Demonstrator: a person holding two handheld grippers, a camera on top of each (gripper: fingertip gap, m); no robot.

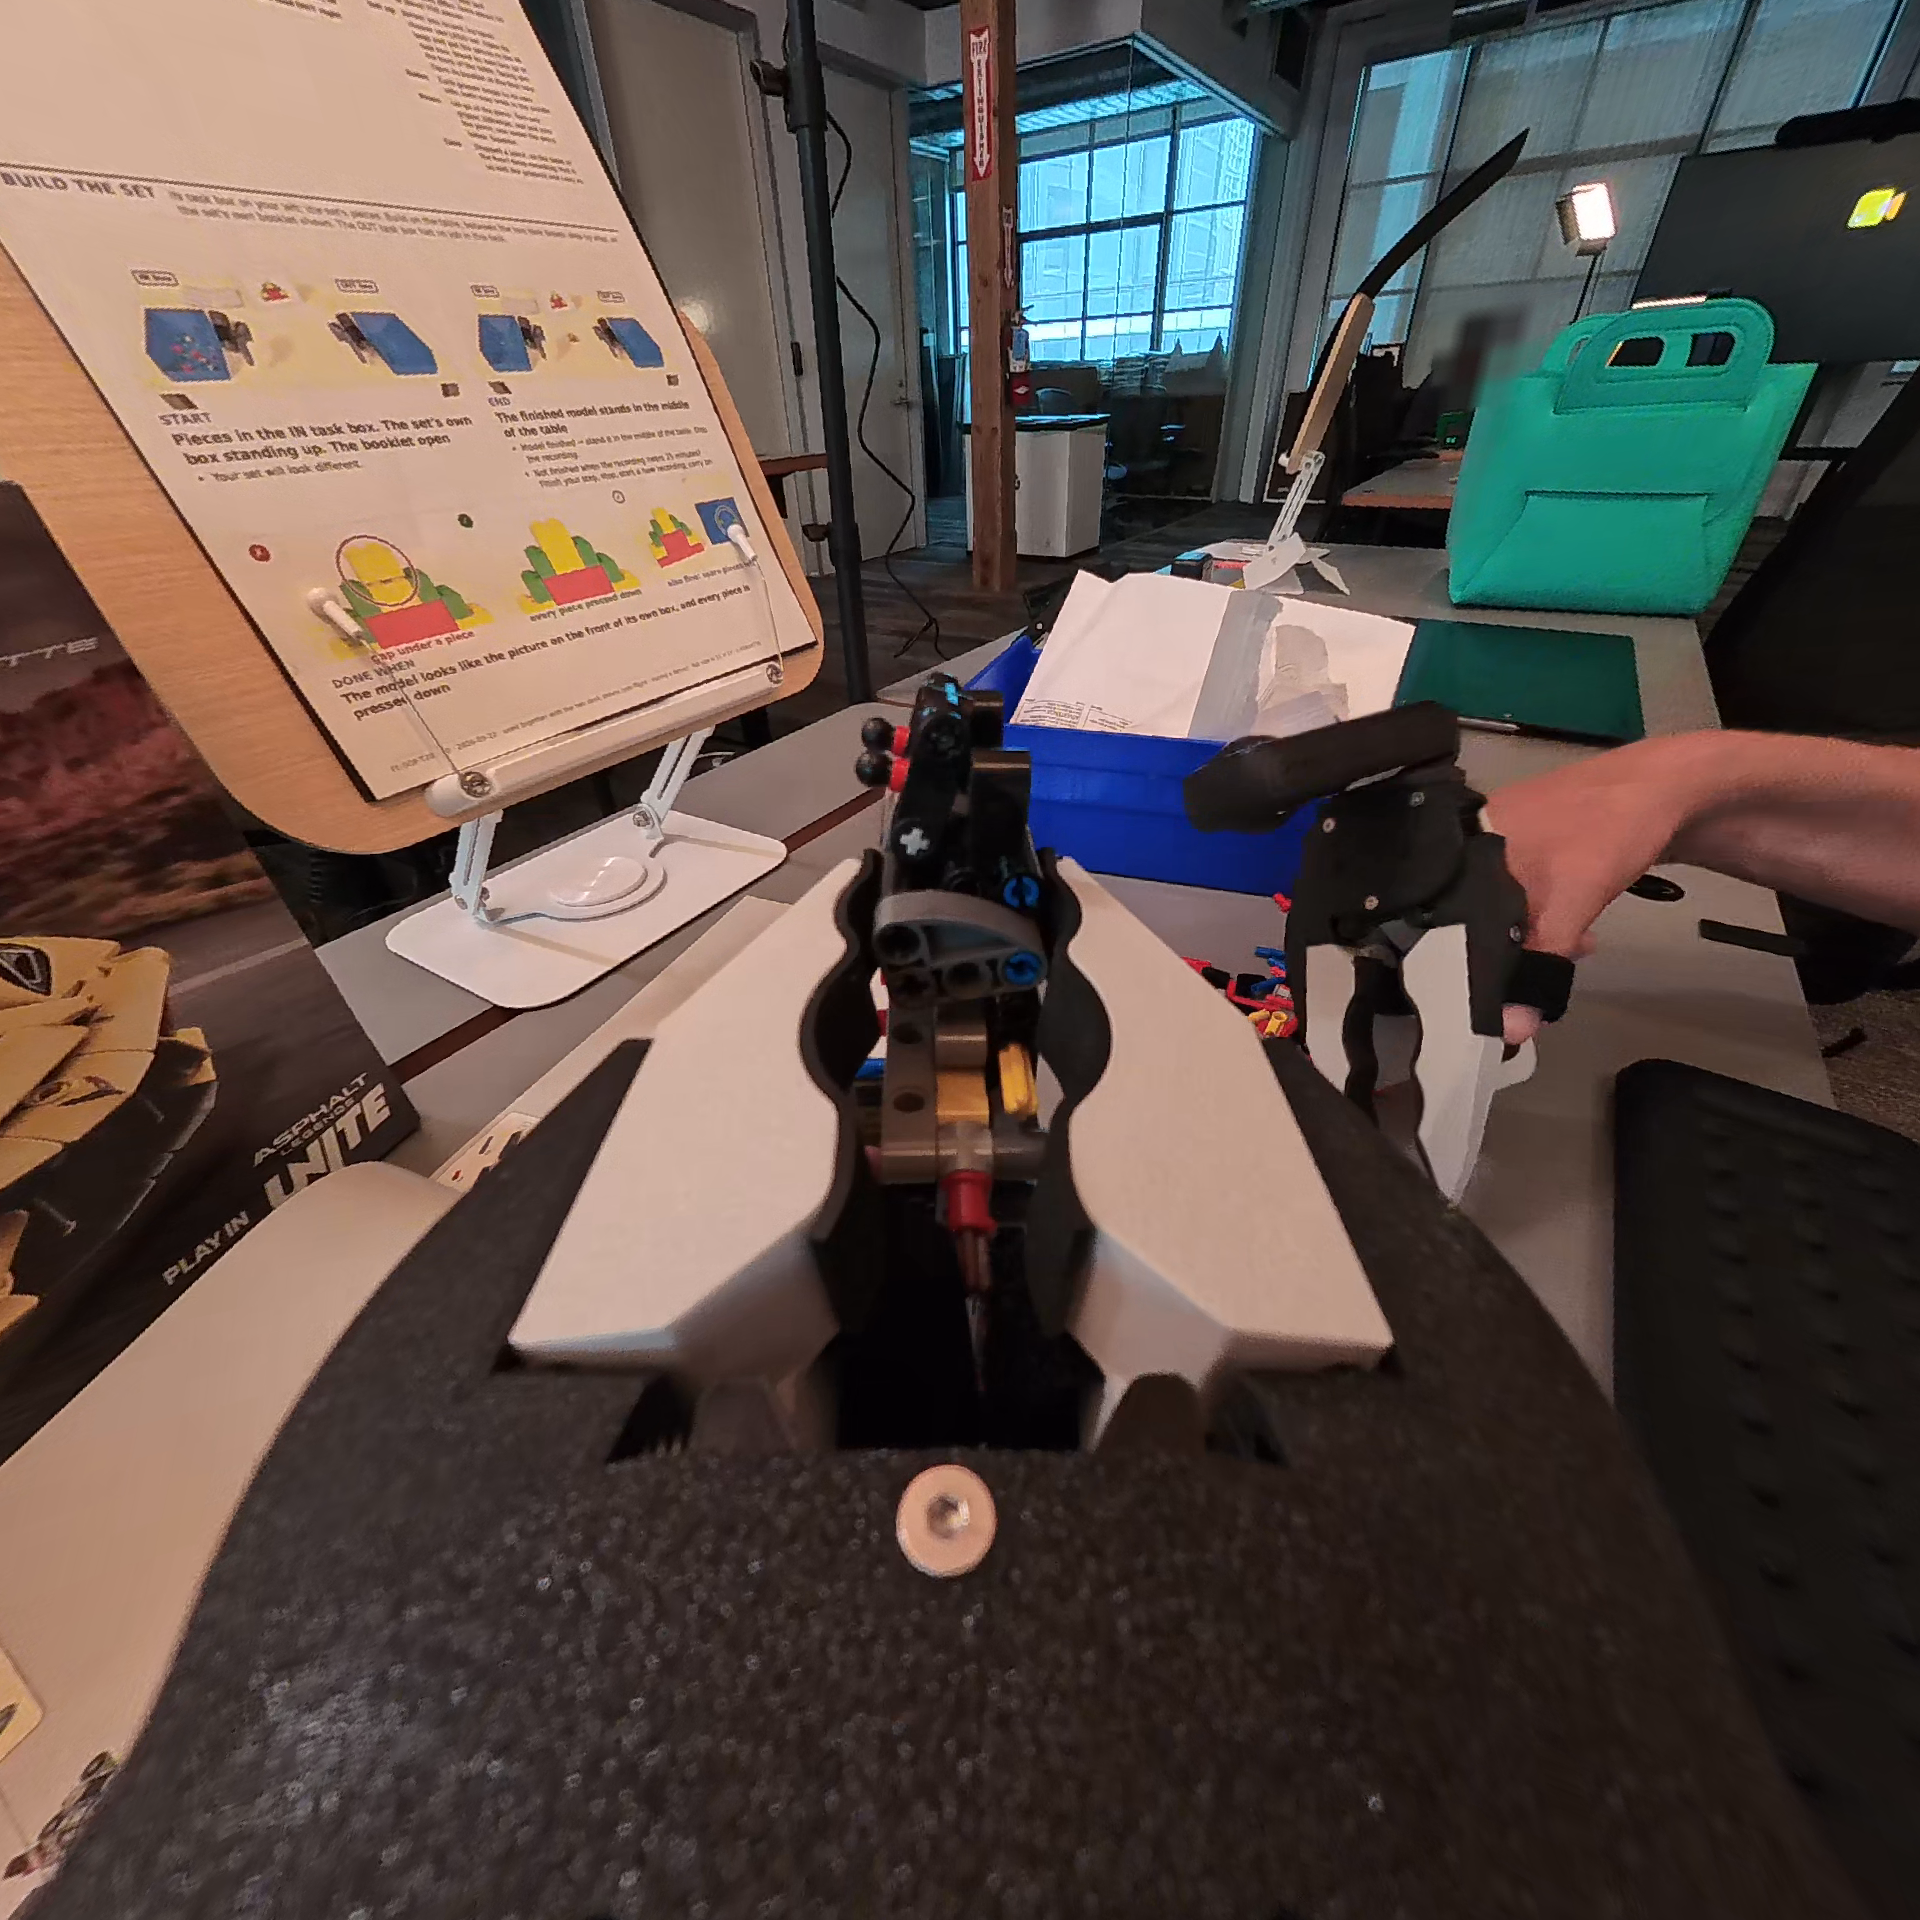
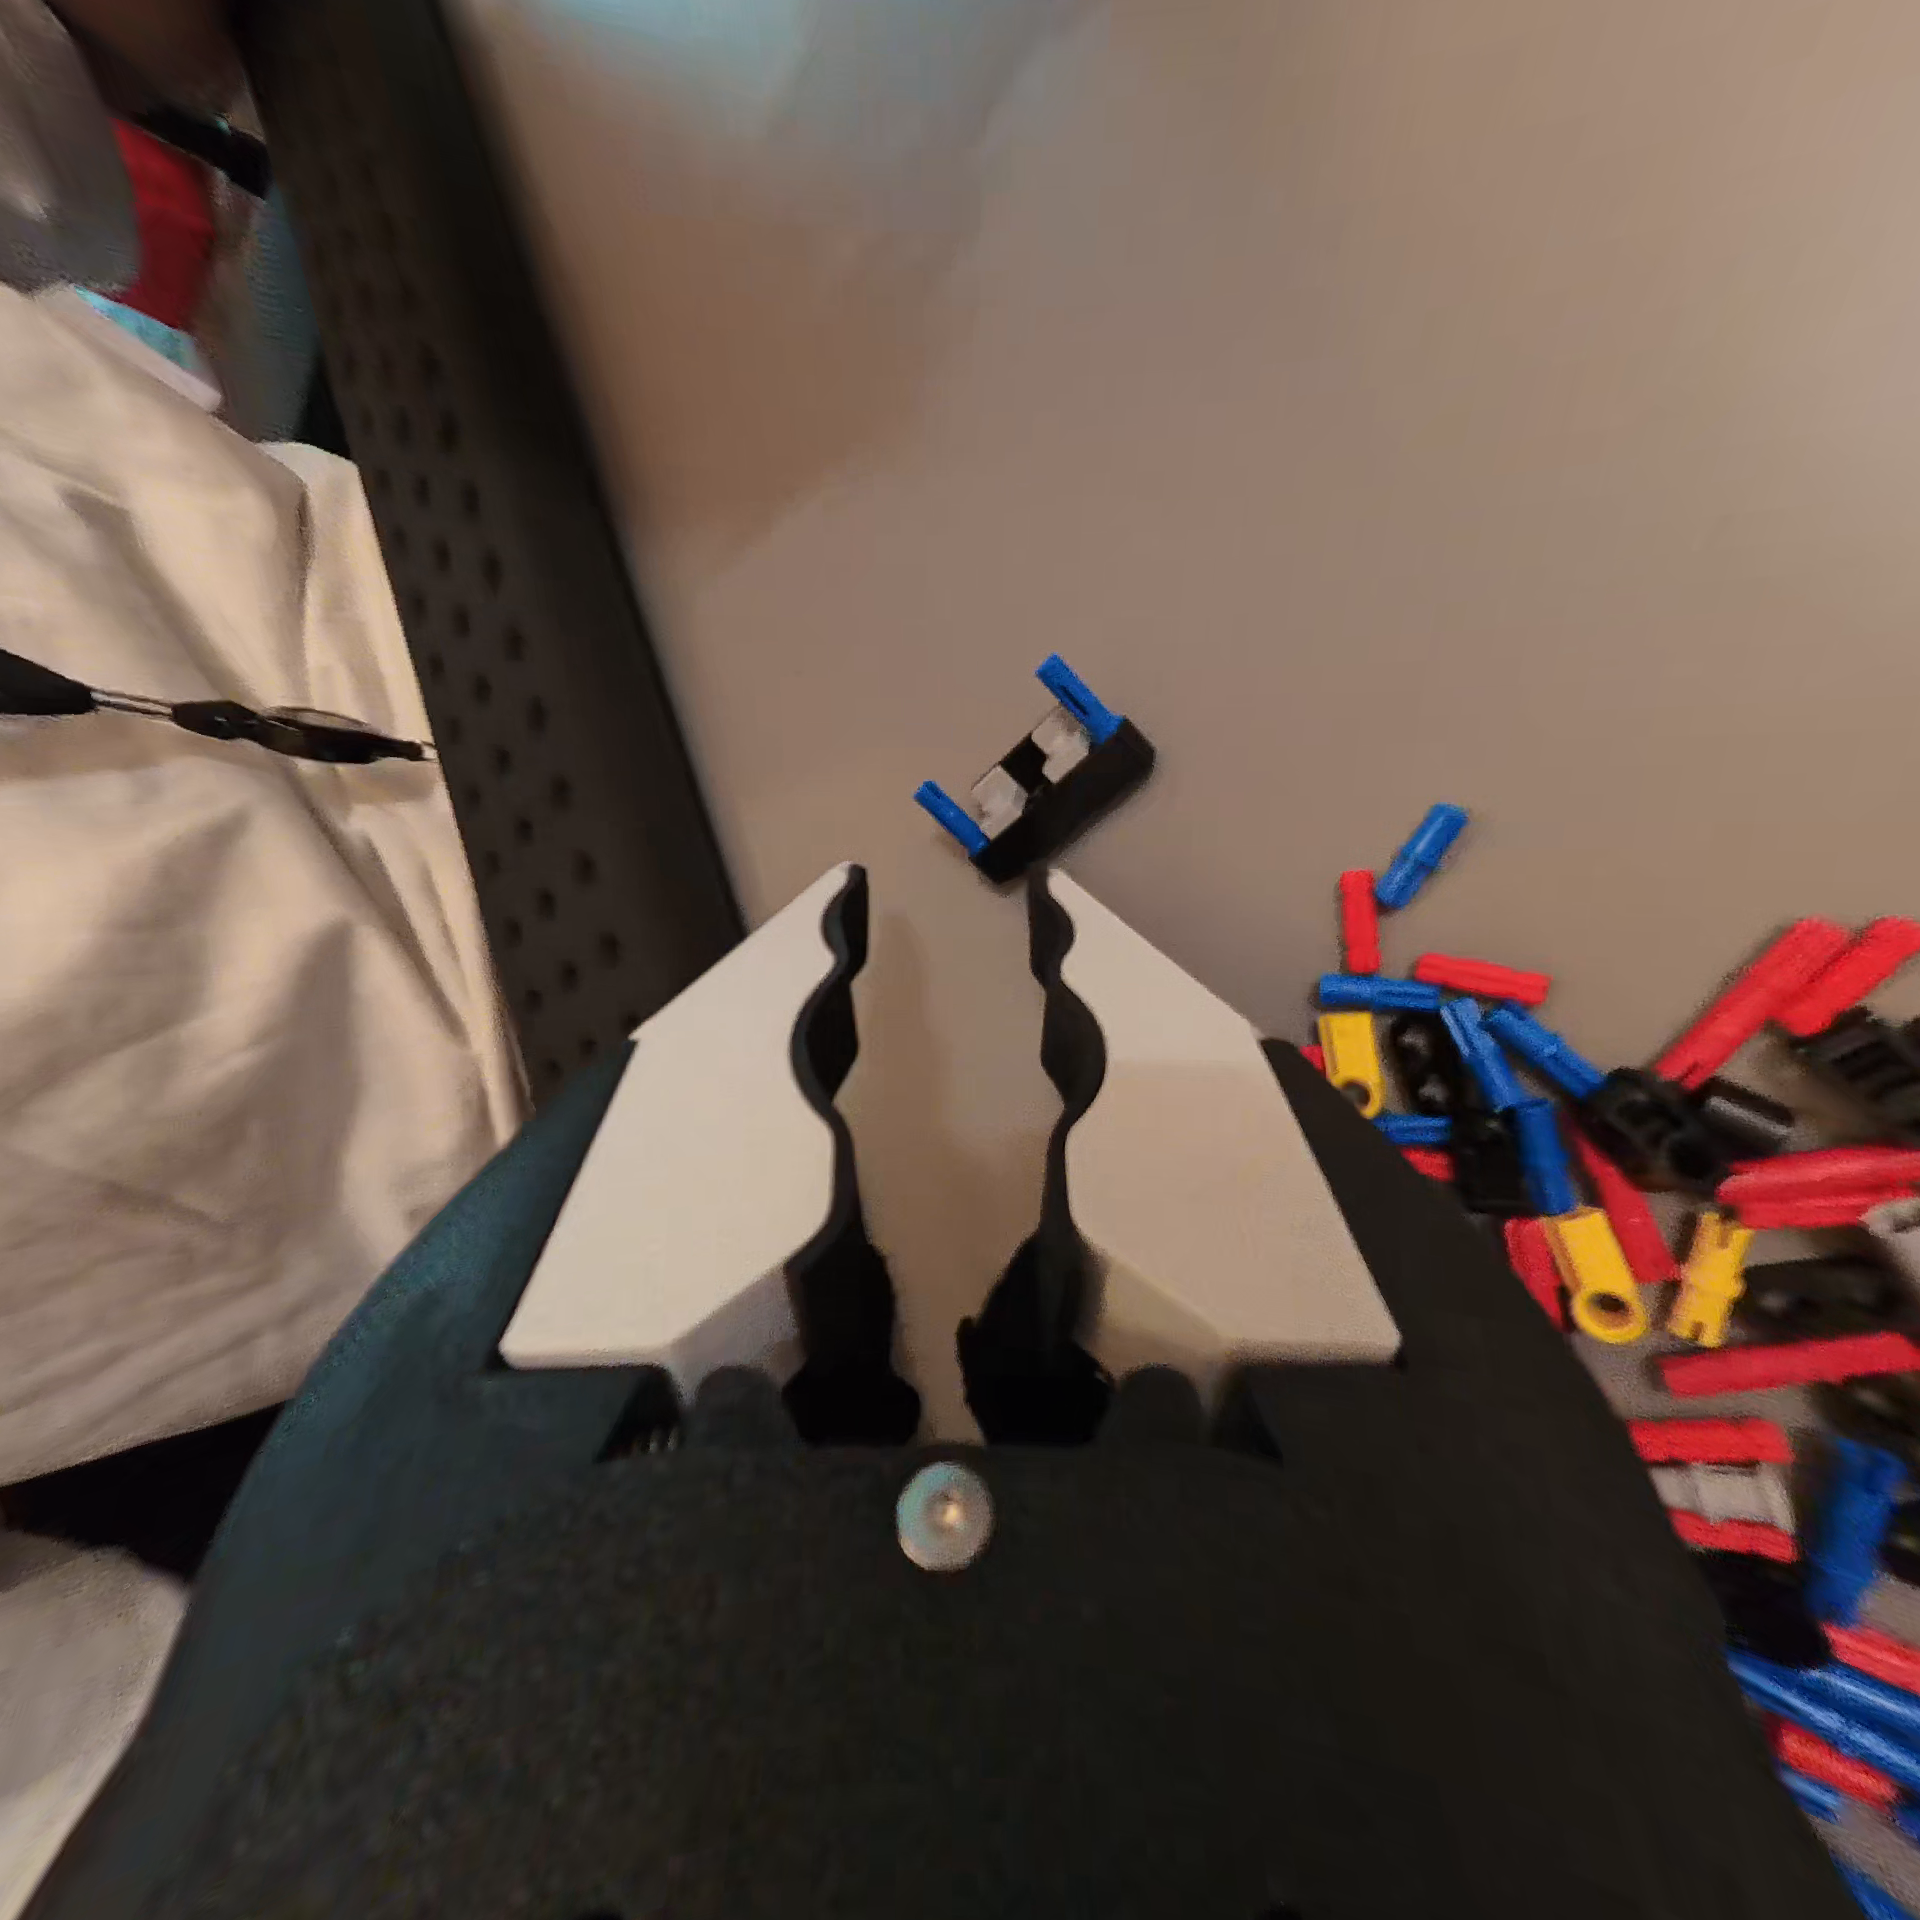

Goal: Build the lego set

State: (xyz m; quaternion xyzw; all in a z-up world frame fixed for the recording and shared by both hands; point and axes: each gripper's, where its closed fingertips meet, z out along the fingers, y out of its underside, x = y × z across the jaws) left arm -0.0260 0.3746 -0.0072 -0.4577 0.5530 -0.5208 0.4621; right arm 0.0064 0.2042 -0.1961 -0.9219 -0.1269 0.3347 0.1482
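Note:
My left gripper [image 1: 956, 894] is shut on a partly built lego assembly [image 1: 961, 935] of black, grey, yellow and red technic parts with blue pins, held upright above the table. My right gripper [image 2: 948, 883] is open and empty, pointing down at the table; it also shows in the left wrist view [image 1: 1392, 1091], held by a person's hand. Just beyond its tips lies a small black piece with two blue pins [image 2: 1039, 774]. A pile of loose red, blue, yellow and black pieces [image 2: 1621, 1174] lies to its right.
A blue task box [image 1: 1122, 790] with white paper in it stands behind the assembly. An instruction sheet on a wooden stand [image 1: 416, 468] is at the left, the set's own box [image 1: 135, 1039] beside it. A black perforated mat [image 2: 499, 623] and a green bag [image 1: 1621, 468] are nearby. My right fingertips sit around 25 centimetres from my left ones.

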